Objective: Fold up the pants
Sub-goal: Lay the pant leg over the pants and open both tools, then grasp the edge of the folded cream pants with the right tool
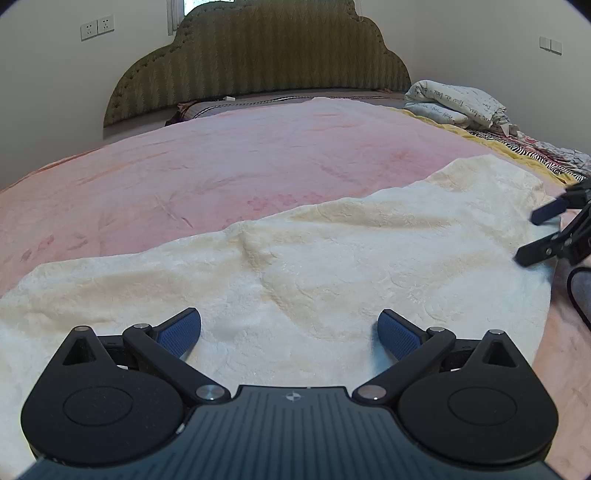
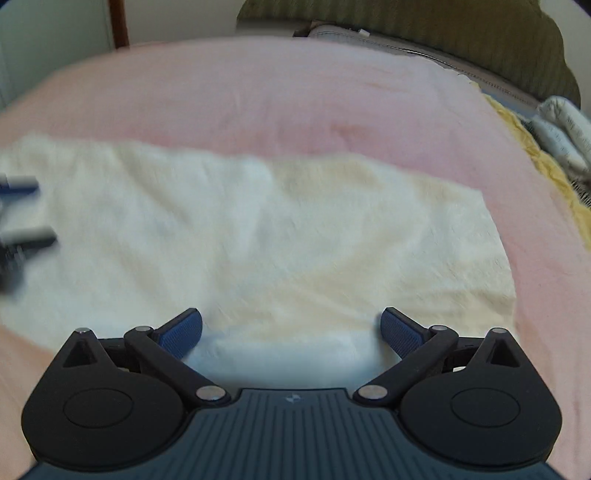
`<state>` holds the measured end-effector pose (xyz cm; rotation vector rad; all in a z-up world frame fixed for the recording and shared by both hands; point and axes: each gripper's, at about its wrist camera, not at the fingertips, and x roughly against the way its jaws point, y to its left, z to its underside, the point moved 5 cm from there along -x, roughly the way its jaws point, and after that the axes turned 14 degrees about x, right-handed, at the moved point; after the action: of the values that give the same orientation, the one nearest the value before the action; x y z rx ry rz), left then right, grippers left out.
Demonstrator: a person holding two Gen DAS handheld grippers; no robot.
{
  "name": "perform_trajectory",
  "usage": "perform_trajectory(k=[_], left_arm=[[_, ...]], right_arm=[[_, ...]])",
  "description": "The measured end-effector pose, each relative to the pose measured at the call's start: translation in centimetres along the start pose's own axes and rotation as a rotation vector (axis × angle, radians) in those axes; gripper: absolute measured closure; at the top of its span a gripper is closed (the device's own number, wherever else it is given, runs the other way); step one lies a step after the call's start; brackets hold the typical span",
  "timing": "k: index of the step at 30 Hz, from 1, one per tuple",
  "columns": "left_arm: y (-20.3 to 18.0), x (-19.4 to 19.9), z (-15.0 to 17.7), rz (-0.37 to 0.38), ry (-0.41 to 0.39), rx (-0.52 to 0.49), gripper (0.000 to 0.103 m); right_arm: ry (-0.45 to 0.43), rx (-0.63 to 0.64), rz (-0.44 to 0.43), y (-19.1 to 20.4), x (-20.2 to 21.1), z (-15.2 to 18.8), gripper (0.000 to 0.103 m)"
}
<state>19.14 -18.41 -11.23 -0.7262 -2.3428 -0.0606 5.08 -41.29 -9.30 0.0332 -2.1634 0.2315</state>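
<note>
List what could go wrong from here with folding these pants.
1. Both the left gripper and right gripper are open over thick, fluffy cream pants; a shallow pinch may catch only the top layer.
2. The pants lie wrinkled on the pink blanket, so a deep pinch could grab it too.

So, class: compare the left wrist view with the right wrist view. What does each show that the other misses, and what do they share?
Only the left wrist view shows the wall sockets, the full green headboard, the zebra-striped cloth and the right gripper seen from the side, jaws apart.

Only the right wrist view shows a brown wooden post and the left gripper, blurred at the edge.

Both show the cream pants spread flat on the pink blanket, the folded printed bedding, and open blue-padded jaws holding nothing.
</note>
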Motion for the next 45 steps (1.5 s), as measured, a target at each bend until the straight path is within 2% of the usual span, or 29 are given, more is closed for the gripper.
perform_trajectory(k=[2,5,6,9,10,11,12,14,15,17,18,19,20,21,23,24,26,27,29,32,34,37,40,45], left_arm=[[0.0,0.0,0.0,-0.001,0.0,0.0,0.0],[0.0,0.0,0.0,-0.001,-0.001,0.0,0.0],[0.0,0.0,0.0,-0.002,-0.001,0.0,0.0],[0.0,0.0,0.0,-0.002,-0.001,0.0,0.0],[0.0,0.0,0.0,-0.002,-0.001,0.0,0.0],[0.0,0.0,0.0,-0.001,-0.001,0.0,0.0],[0.0,0.0,0.0,-0.002,-0.002,0.0,0.0],[0.1,0.0,0.0,-0.003,-0.004,0.003,0.0],[0.1,0.0,0.0,-0.003,-0.004,0.004,0.0],[0.1,0.0,-0.1,-0.002,-0.003,0.006,0.0],[0.1,0.0,-0.1,-0.002,-0.003,0.007,0.0],[0.1,0.0,-0.1,-0.002,-0.002,0.008,0.0],[0.1,0.0,-0.1,-0.001,-0.001,0.011,0.0],[0.2,0.0,-0.1,0.001,0.0,0.013,0.0],[0.2,0.0,-0.1,0.006,0.003,0.018,0.0],[0.2,0.0,-0.1,0.011,0.003,0.02,0.0],[0.4,0.2,-0.1,0.02,0.001,0.029,0.001],[0.4,0.4,-0.3,0.021,-0.001,0.045,0.005],[0.3,1.0,-0.7,0.044,-0.009,0.097,0.009],[-0.5,1.6,-1.5,0.171,0.023,0.213,0.009],[-1.3,1.6,-1.7,0.203,0.047,0.237,0.009],[-2.3,1.4,-1.5,0.199,0.046,0.217,0.008],[-2.9,1.4,-0.7,0.182,0.058,0.189,0.007],[-2.6,1.7,-0.6,0.171,0.05,0.191,0.007]], right_arm=[[0.004,-0.115,0.045,-2.1,0.8,1.3,0.0],[0.0,-0.173,0.274,-3.8,2.9,1.9,0.0],[-0.042,-0.173,0.272,-3.6,3.6,1.7,0.0],[-0.158,-0.177,0.061,-2.0,3.6,0.7,0.0],[-0.147,-0.162,0.024,-1.3,2.9,0.6,0.0],[-0.108,-0.138,0.025,-0.8,1.9,0.8,0.0],[-0.051,-0.11,0.062,-0.6,0.8,1.2,0.0],[-0.081,-0.155,0.107,-1.7,1.2,2.0,0.0],[-0.086,-0.203,0.177,-2.7,1.9,2.4,0.0],[-0.104,-0.293,0.403,-4.8,4.2,3.1,0.0],[-0.138,-0.339,0.468,-5.5,5.5,3.7,0.0],[-0.203,-0.41,0.471,-6.0,7.1,4.5,0.0],[-0.278,-0.497,0.409,-6.5,8.3,5.5,0.0],[-0.338,-0.589,0.31,-6.8,9.0,6.3,0.0],[-0.404,-0.771,0.033,-7.5,8.2,8.1,0.0],[-0.427,-0.824,-0.058,-7.4,7.8,8.5,0.0],[-0.444,-0.89,-0.177,-6.4,6.9,8.7,0.0],[-0.441,-0.913,-0.216,-6.0,6.3,8.7,0.0],[-0.404,-0.942,-0.225,-5.3,5.2,8.7,0.0],[-0.384,-0.927,-0.204,-4.7,4.7,8.6,0.0],[-0.375,-0.897,-0.2,-4.5,4.8,8.4,0.0],[-0.405,-0.842,-0.203,-4.0,4.6,8.4,0.0],[-0.478,-0.867,-0.221,-5.2,3.9,8.4,0.0],[-0.507,-0.819,-0.195,-6.4,2.5,6.7,0.0]])
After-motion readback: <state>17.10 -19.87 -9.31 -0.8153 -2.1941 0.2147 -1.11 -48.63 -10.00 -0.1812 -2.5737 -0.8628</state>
